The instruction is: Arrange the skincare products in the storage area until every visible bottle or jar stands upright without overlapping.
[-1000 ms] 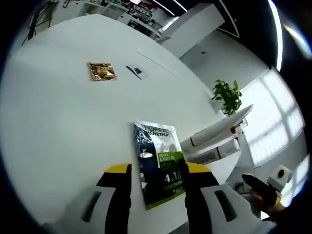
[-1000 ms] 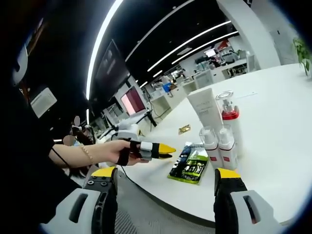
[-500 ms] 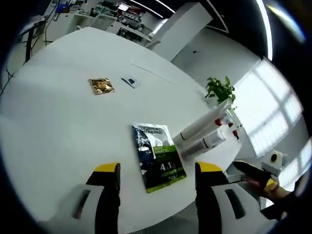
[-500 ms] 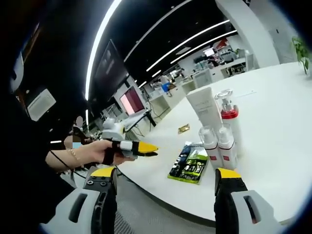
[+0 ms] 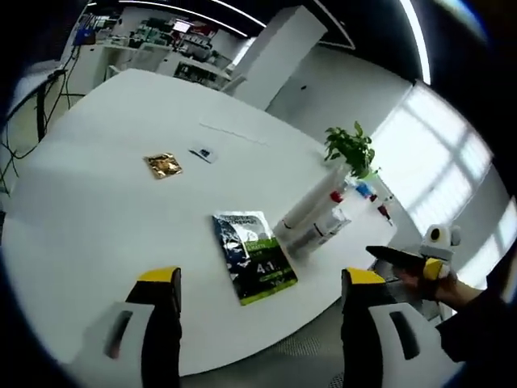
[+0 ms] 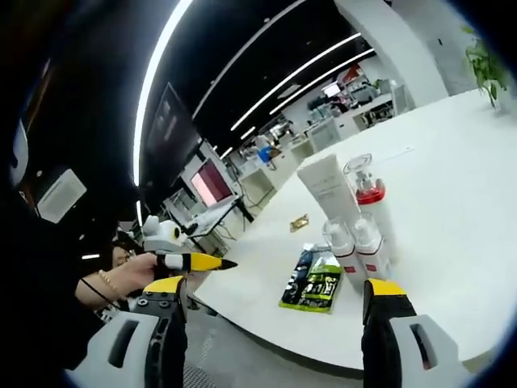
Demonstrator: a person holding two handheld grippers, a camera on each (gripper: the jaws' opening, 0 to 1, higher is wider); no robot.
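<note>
Left gripper (image 5: 257, 287) wide, empty; right gripper (image 6: 275, 295) wide, empty; 4 bottles (image 6: 355, 222) clustered upright near tabletop (image 6: 452, 210) edge, labels unreadable; flat sachet (image 5: 253, 256) beside.

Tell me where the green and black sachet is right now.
The green and black sachet lies flat on the white table near its edge, beside the cluster of white bottles; in the right gripper view it sits left of them.
</note>
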